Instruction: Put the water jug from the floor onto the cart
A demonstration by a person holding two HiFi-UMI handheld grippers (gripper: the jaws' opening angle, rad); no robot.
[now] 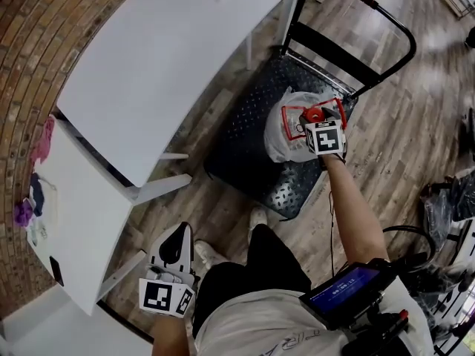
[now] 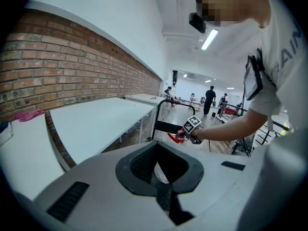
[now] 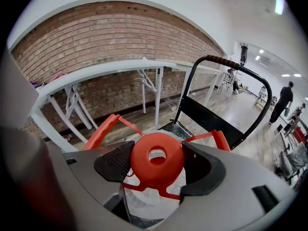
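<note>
Head view places the left gripper (image 1: 177, 242) at the near left, beside the white tables (image 1: 163, 65) and well apart from the work. Its own view shows the jaws closed together with nothing held, so we hold it clear of the load path. Moving right, the cart (image 1: 241, 143) stands on the wood floor with its push handle (image 1: 371, 13) at the far side. The water jug (image 1: 286, 132) is over the right part of the deck. At the right, the right gripper (image 3: 158, 163) has its pads clamped on either side of the jug's red cap (image 3: 144, 172), with the red carry handle (image 3: 98, 131) arching beyond. We judge the step in hand to be set-down and release. We cannot tell whether the base bears fully on the deck, so we lower straight down until the deck takes the weight, with the jug upright and well in from the edge. Only then do we open the jaws evenly and lift straight off, so that neither pad drags the cap.
</note>
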